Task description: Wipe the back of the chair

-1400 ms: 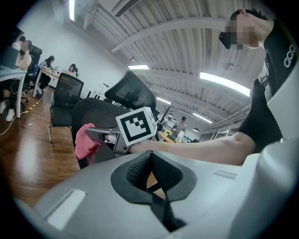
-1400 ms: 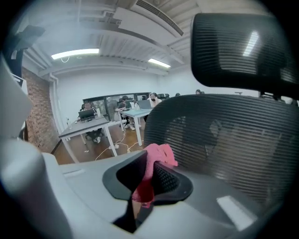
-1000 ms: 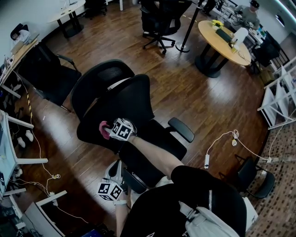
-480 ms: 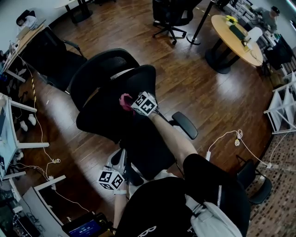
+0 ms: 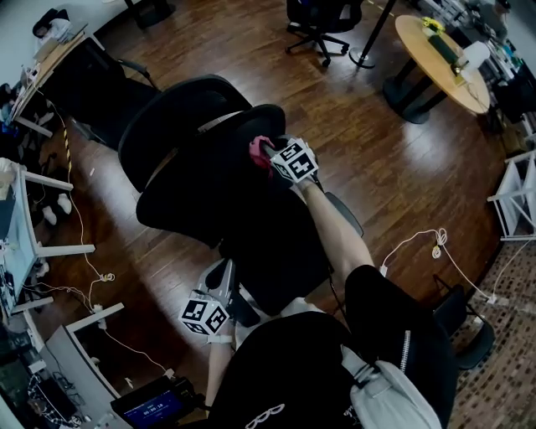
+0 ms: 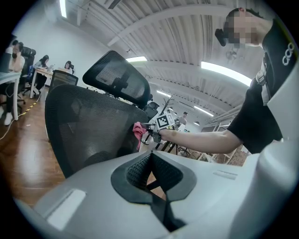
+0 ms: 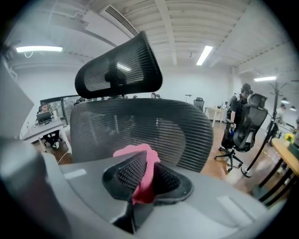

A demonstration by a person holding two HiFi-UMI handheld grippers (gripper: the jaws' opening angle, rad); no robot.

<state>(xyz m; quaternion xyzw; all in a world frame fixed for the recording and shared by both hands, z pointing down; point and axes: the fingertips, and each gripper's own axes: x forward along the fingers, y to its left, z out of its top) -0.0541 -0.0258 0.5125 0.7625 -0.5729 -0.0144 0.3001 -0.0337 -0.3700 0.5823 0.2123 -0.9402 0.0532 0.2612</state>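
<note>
A black mesh office chair stands under me, its backrest (image 5: 201, 180) below its headrest (image 5: 172, 109). My right gripper (image 5: 270, 154) is shut on a pink cloth (image 5: 259, 149) and holds it against the backrest's upper right edge. In the right gripper view the cloth (image 7: 140, 161) sticks out between the pads of the right gripper (image 7: 142, 176), right in front of the mesh backrest (image 7: 149, 128) and headrest (image 7: 119, 70). My left gripper (image 5: 224, 281) hangs low beside the seat, shut and empty. The left gripper (image 6: 148, 162) looks up at the backrest (image 6: 84, 126), with the cloth (image 6: 138, 130) at its edge.
A round wooden table (image 5: 440, 59) stands at the back right, with another black chair (image 5: 322, 17) behind it. A dark chair (image 5: 92, 84) and a desk (image 5: 17, 218) are at the left. Cables (image 5: 419, 247) lie on the wood floor, with white shelving (image 5: 515, 197) at the right.
My right gripper has carried the pink cloth across the backrest, from its lower left up to its upper right edge. The left gripper has stayed low by the seat.
</note>
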